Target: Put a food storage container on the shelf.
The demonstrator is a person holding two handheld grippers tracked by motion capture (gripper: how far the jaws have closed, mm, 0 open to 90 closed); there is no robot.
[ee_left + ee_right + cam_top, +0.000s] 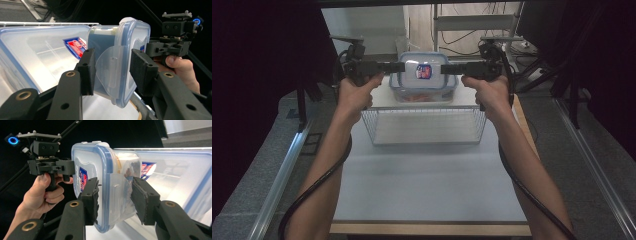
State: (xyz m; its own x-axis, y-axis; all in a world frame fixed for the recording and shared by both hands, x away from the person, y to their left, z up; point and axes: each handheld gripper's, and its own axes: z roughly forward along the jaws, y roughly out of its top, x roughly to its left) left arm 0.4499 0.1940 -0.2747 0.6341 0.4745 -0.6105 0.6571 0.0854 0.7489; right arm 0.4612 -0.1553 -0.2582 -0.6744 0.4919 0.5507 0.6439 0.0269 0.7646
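Left gripper [398,67] points inward, level, from the left, held in the person's left hand [354,92]. Jaws partly closed, clamped on the left end of the container [424,77]: in the left gripper view one pad [87,71] sits against the lid face, the other pad [141,72] against the underside, with the clear latch flap [110,70] lying between them.

Container sits between both grippers, held off the table, lid up in the high view. It hangs above the far edge of the wire basket [427,125] and over the white shelf [382,97] behind it. Clear tub, blue-rimmed lid [424,70], red-blue label [423,71] at the lid's middle. Something reddish shows through the lower wall [422,97]; can't tell what it is. Basket holds nothing; white table [422,180] shows through its mesh.

Right gripper [451,67] mirrors the left, level, coming in from the right, in the right hand [494,92]. Jaws partly closed, clamped on the container's right end: in the right gripper view, one pad [91,195] lies on the lid side, the other [142,197] on the tub side, right latch flap [117,192] between. Brownish contents [128,172] are visible through the wall there.

Cables [319,182] trail from both grippers along the forearms.
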